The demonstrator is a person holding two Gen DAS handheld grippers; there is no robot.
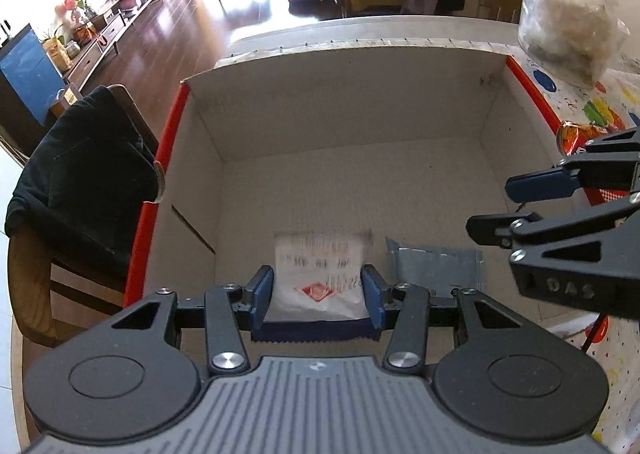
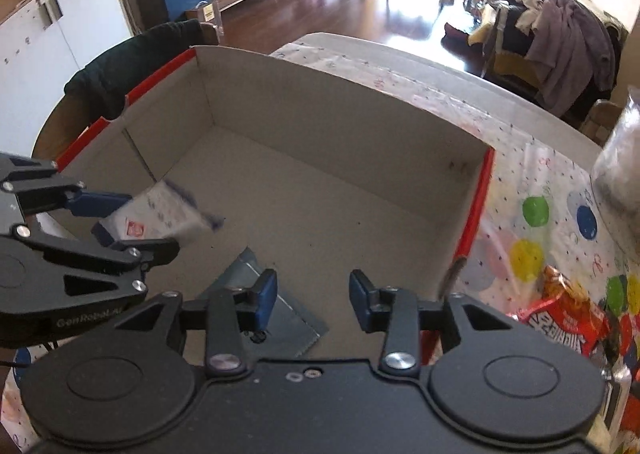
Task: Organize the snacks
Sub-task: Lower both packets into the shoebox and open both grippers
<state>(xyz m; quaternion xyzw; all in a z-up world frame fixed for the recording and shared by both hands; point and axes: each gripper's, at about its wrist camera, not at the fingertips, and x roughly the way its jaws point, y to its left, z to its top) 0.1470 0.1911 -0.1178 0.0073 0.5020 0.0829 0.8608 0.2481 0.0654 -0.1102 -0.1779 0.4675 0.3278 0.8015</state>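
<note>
A white snack packet with a red logo and a dark blue edge is held over the near floor of an open cardboard box with red outer sides. My left gripper is shut on it, one blue pad on each side. From the right wrist view the same packet sticks out of the left gripper at the box's left. A grey packet lies flat on the box floor. My right gripper hovers over it, open, with nothing between its fingers; it also shows at the right.
A red snack packet lies on the dotted tablecloth right of the box. A clear bag of pale contents stands at the far right. A chair draped with a dark garment is close to the box's left side.
</note>
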